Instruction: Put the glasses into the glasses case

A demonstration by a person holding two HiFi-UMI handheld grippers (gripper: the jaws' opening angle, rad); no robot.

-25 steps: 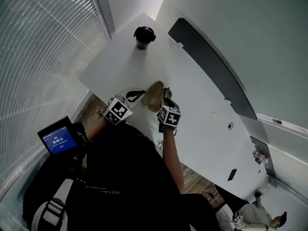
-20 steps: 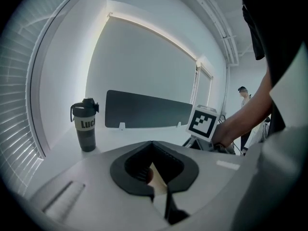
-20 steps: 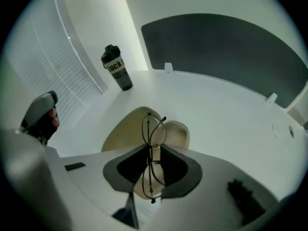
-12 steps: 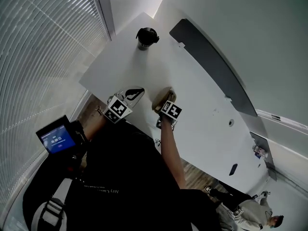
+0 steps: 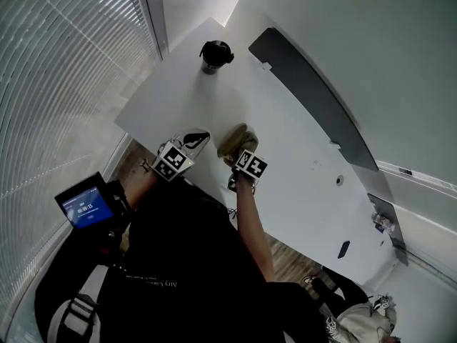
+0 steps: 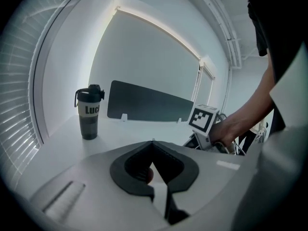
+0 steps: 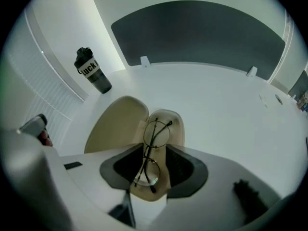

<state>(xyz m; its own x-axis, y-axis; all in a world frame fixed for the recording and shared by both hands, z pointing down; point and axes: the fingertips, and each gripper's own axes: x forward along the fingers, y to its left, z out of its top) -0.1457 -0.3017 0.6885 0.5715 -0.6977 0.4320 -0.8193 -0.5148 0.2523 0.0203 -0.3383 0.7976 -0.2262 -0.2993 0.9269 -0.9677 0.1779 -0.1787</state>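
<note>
White table point(image 5: 285, 156) beside slatted blinds point(image 5: 57, 84), and over it the right gripper point(image 7: 154, 149) points steeply down, jaws just swung wide and clear of the wire-framed glasses point(image 7: 157, 134), which lie in the tray of the open tan glasses case point(image 7: 118, 124) right below the gap. Beside it the left gripper point(image 6: 153, 146) tilts gently down, jaw tips met on nothing. Its view catches the person's right hand point(image 6: 226, 131) behind the marker cube point(image 6: 204, 118); both gripper views find the grey shaker bottle point(image 7: 92, 71) and dark panel point(image 7: 202, 32) at the table's far edge, and only the head view shows the blue-lit screen point(image 5: 84, 207) at the person's left.
</note>
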